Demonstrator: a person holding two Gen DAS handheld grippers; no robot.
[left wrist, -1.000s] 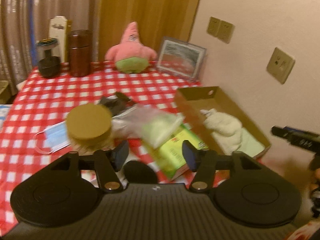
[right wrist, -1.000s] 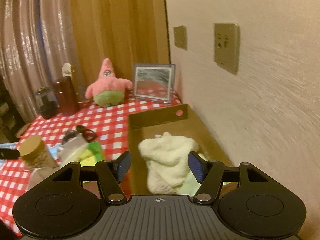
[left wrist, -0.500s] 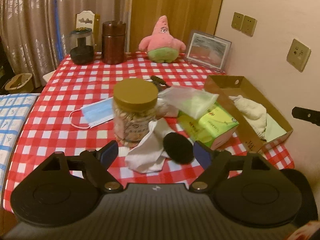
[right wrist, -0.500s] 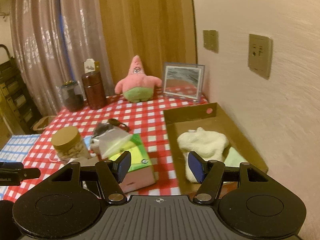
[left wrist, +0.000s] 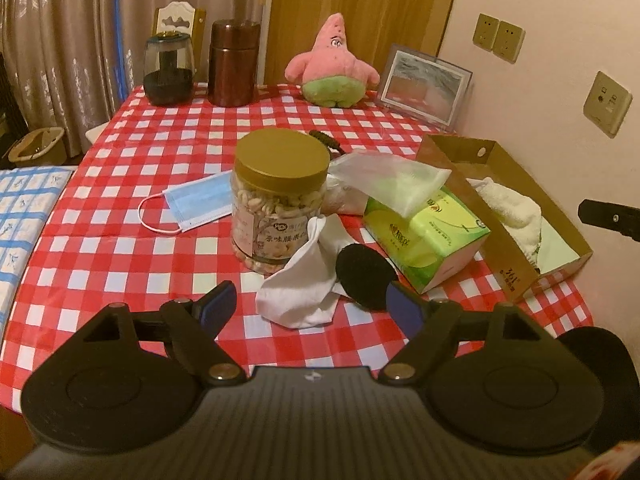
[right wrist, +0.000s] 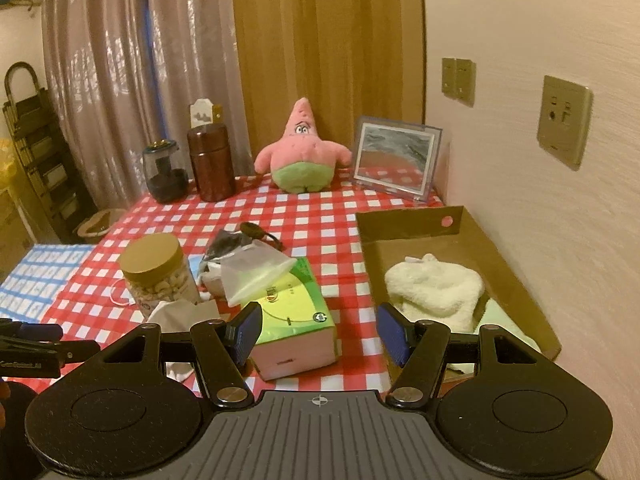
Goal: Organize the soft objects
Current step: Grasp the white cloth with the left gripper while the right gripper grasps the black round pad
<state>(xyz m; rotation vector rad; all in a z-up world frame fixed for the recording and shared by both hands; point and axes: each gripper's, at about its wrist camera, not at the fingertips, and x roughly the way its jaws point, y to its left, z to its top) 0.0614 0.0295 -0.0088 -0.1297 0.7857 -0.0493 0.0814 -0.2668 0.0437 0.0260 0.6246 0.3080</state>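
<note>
Both grippers have drawn back from the bench since a second ago: the left gripper [left wrist: 311, 307], earlier low over the jar, now views the whole red-checked bench [left wrist: 120, 240], and the right gripper [right wrist: 318, 330], earlier directly above the box, now sits before its near end. Fingers of both grippers stand spread apart and hold nothing.

Counts: one cardboard box [right wrist: 408, 224], one cream fleece cloth [right wrist: 436, 288], one white sock [left wrist: 304, 280], one black round pad [left wrist: 362, 276], one blue face mask [left wrist: 200, 202], one pink star plush [right wrist: 302, 154], one green tissue box [right wrist: 292, 312], one clear plastic bag [left wrist: 392, 180], one nut jar [left wrist: 280, 200], one brown canister [right wrist: 212, 164], one dark glass jar [right wrist: 164, 176], one framed picture [right wrist: 394, 160].

The cream fleece cloth lies bunched inside the cardboard box, ahead and right of the right fingers, over a pale green cloth [right wrist: 504, 320] at the box's near end. The white sock lies crumpled just ahead of the left fingers, between them, leaning on the nut jar and touching the black round pad. The blue face mask lies flat, ahead and left of the left fingers, partly behind the jar. The pink star plush sits upright, far ahead of both grippers, at the bench's back edge.
</note>
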